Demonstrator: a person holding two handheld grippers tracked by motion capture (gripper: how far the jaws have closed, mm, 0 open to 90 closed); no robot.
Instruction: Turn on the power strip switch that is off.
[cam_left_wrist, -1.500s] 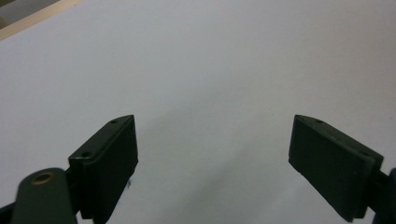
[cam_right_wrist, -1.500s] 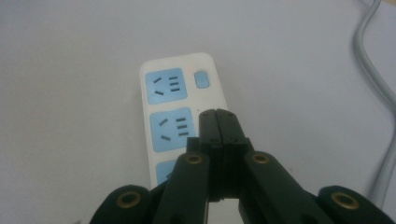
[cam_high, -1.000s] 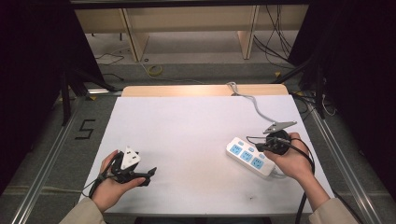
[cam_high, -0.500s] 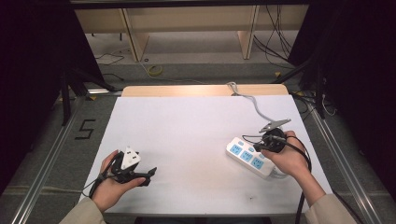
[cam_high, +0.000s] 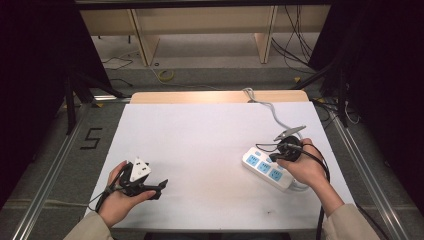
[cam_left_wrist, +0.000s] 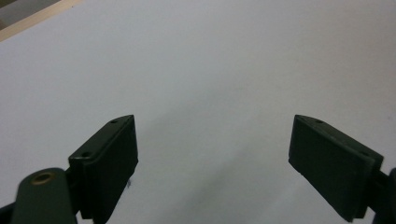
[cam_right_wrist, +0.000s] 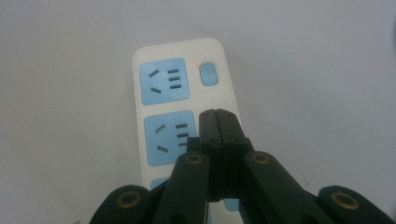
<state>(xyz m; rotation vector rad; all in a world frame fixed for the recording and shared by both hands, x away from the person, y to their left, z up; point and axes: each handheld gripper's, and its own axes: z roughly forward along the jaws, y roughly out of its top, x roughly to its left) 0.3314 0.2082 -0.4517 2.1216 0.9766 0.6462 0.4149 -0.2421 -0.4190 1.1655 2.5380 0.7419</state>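
A white power strip with blue sockets lies at the right of the white table. In the right gripper view the strip shows a blue switch with a small red light beside it. My right gripper is shut with nothing in it, its tips over the strip's middle socket, beside the switch end. In the high view the right gripper sits just above the strip. My left gripper rests at the table's near left. It stands open over bare table.
The strip's grey cable runs from the strip to the table's far edge and drops off it. A wooden strip borders the far side. Metal rails flank the table, and cables lie on the floor behind it.
My right gripper has shifted slightly to the left over the power strip. The left gripper has stayed put.
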